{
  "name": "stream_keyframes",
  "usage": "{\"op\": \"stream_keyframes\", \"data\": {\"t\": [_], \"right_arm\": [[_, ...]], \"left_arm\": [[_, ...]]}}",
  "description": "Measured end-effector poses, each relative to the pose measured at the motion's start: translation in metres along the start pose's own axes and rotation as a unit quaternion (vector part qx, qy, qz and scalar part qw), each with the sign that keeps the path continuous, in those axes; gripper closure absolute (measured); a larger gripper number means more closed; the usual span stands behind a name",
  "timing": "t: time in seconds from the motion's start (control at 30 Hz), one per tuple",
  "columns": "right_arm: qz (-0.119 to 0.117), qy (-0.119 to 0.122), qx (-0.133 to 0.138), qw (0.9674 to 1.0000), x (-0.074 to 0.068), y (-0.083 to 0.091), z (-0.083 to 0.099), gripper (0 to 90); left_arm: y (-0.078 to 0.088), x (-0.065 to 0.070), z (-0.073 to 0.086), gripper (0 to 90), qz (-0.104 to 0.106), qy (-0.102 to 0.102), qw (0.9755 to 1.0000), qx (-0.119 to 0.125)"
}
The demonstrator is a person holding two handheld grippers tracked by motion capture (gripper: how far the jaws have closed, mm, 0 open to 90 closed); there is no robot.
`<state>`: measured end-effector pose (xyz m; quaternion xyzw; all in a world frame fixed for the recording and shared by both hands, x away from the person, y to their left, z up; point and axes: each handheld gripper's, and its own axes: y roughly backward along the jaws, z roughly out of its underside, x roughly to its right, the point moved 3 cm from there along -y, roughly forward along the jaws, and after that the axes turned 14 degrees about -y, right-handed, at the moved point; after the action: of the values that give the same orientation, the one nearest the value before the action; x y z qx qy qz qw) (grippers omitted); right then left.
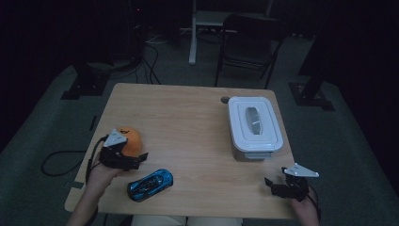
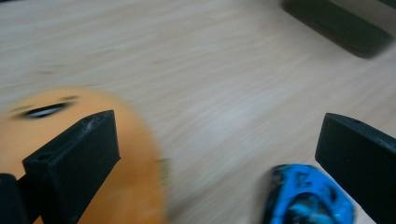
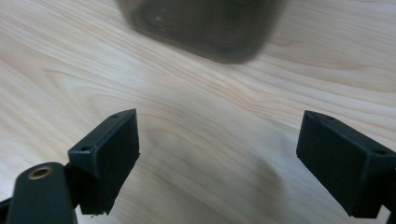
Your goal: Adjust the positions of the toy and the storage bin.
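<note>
With my left tool (image 1: 134, 159) spread wide between the orange plush toy (image 1: 130, 140) and the blue toy car (image 1: 150, 184) at the frame's lower left, I judged centring first wisest; right tool (image 1: 277, 181) hung wide, empty.

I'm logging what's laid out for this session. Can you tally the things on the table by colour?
Orange: 1, the round orange toy beside the left gripper
Blue: 1, the blue toy car
White: 1, the lidded white box, far from the right gripper
Total: 3 things on the wooden table
</note>
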<state>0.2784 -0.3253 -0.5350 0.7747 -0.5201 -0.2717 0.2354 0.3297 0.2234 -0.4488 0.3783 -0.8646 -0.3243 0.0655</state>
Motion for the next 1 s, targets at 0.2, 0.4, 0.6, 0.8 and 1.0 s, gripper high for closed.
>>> {"op": "stream_keyframes", "data": {"t": [0.2,0.4,0.6,0.8,1.0], "right_arm": [[0.03,-0.001,0.007,0.9995,0.017,0.005,-0.003,12.8],[0.049,-0.008,0.011,0.9987,0.034,0.004,-0.012,13.0],[0.063,-0.019,0.008,0.9978,0.048,-0.002,-0.026,13.1],[0.077,-0.025,0.015,0.9966,0.06,-0.006,-0.041,13.1],[0.084,-0.038,0.024,0.9955,0.07,-0.015,-0.055,13.1]], "left_arm": [[-0.036,0.031,-0.019,0.4,0.044,-0.018,0.9989,-0.005],[-0.057,0.052,-0.037,0.4,0.069,-0.032,0.9971,0.008],[-0.083,0.068,-0.051,0.4,0.073,-0.053,0.9957,0.019],[-0.101,0.079,-0.062,0.4,0.078,-0.067,0.9946,0.013],[-0.128,0.092,-0.082,0.4,0.083,-0.082,0.9931,0.005]]}}
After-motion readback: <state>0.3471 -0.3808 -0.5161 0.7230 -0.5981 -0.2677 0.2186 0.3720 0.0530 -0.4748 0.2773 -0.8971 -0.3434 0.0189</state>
